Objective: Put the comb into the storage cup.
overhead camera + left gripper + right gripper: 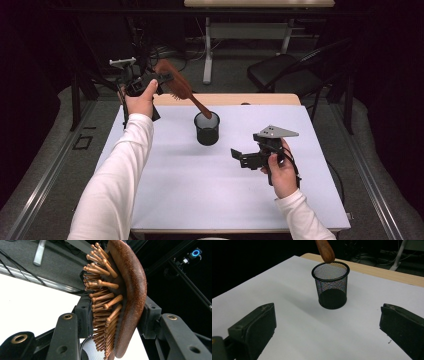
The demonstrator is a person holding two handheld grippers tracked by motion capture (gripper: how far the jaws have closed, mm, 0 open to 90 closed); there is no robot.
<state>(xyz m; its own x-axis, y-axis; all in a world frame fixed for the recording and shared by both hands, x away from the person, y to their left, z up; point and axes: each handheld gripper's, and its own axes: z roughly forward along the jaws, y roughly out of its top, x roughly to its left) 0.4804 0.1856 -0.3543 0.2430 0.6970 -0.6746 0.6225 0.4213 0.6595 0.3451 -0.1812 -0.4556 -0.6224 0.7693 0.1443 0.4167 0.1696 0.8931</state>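
Note:
A brown wooden hairbrush (177,85) hangs tilted over the far left of the table, handle end down. My left gripper (159,80) is shut on its head; the left gripper view has the bristled head (117,297) clamped between both pads. The handle tip (325,251) hovers just above the rim of a black mesh cup (207,128), which stands upright mid-table. That cup (332,286) looks empty in the right gripper view. My right gripper (239,157) is held low at the right, open, nothing between its fingers, pointing toward the cup.
A white sheet (220,190) covers the wooden table (260,99). A black folding chair (285,72) and a desk frame (210,45) stand beyond the far edge. Dark floor rails run along both sides.

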